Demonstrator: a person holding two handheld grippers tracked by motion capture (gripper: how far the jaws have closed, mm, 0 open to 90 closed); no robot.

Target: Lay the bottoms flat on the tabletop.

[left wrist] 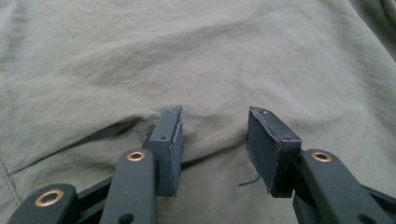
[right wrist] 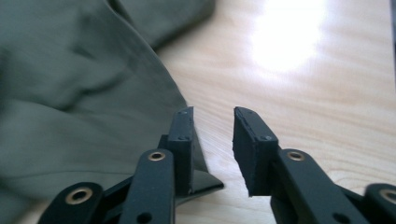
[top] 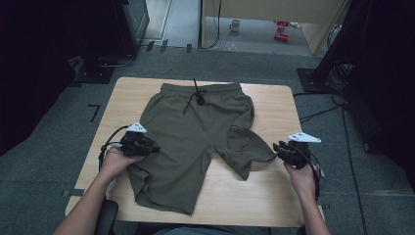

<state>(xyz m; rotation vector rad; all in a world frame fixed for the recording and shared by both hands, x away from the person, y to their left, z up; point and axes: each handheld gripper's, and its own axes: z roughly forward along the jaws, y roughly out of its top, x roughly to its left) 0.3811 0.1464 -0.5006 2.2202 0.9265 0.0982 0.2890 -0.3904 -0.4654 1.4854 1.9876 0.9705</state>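
High view: lying limp on pale wooden table (top: 274, 105), olive-green soft fabric shorts (top: 195, 142); light, floppy, best pinched at hems. Left gripper (top: 152, 148), right gripper (top: 277, 147) both gaping, holding nothing.

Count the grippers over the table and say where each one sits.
2. The left gripper sits at the left edge of the olive shorts, jaws open over the fabric. The right gripper sits at the tip of the folded right leg, jaws open above the table.

The left tongs (left wrist: 212, 140) stand with jaws apart over olive-green shorts (left wrist: 196, 60), whose wrinkled cloth spreads ahead and to both sides, a raised fold of it lying in the gap between the pads (left wrist: 170, 140).
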